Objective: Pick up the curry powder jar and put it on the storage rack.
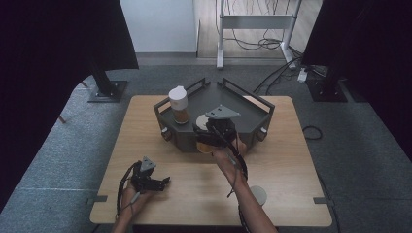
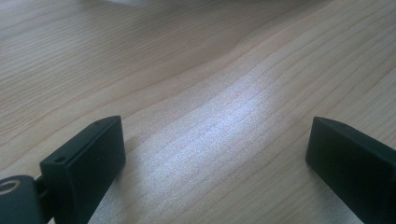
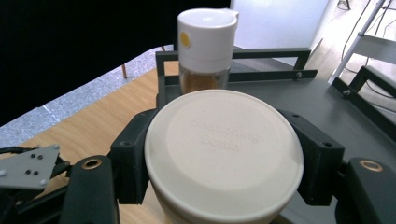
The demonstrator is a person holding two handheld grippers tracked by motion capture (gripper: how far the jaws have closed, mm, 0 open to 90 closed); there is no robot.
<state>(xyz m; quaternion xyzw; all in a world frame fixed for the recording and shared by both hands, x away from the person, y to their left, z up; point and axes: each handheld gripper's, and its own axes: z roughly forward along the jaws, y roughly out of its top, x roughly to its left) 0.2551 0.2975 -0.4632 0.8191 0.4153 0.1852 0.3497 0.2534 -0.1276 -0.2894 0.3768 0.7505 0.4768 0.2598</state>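
The right tongs (image 3: 224, 163) are clamped around a seasoning jar with a flat cream lid (image 3: 224, 154), held at the front edge of the dark grey tray (image 1: 245, 114) on the wooden tabletop (image 1: 291, 160). A second jar, with a white cap (image 1: 178, 104), stands upright in the tray's left part. The left tongs (image 2: 215, 149) rest low over bare tabletop, jaws wide apart, gripping nothing
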